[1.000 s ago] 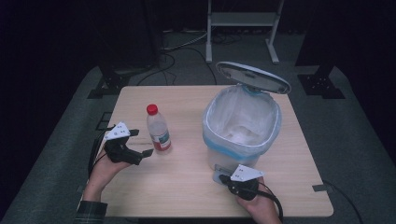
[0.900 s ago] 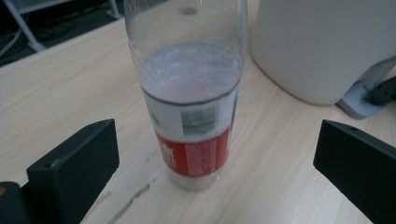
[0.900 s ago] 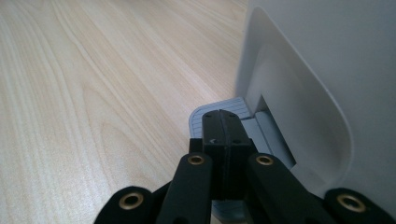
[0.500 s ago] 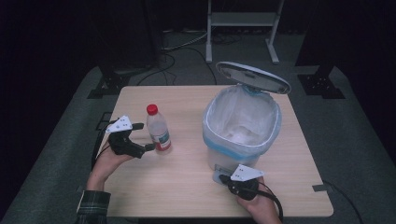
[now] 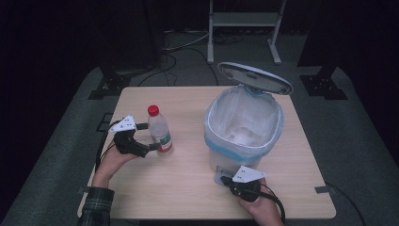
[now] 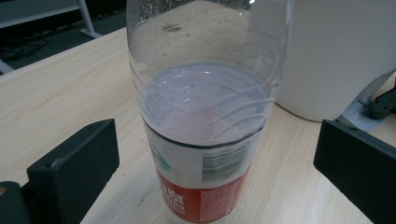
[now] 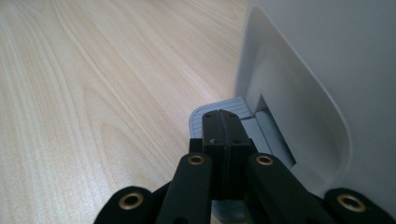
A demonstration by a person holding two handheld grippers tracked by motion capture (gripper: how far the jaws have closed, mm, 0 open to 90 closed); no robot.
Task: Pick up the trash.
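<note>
My left gripper [image 5: 141, 137] stands open around the upright bottle [image 5: 159, 131] on the table [image 5: 188, 183], pads clear. My right gripper [image 5: 231, 181], closed and empty, apparently presses the bin [image 5: 244, 127] pedal [image 7: 219, 116]. A slip drops the lid [image 5: 254, 77]; a crooked squeeze topples the bottle.

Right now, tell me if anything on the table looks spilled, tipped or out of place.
Nothing stands out. The bottle stands upright with its red cap on, between the open fingers of the left gripper. The bin is upright, lid up, while the shut right gripper rests on its pedal.
</note>
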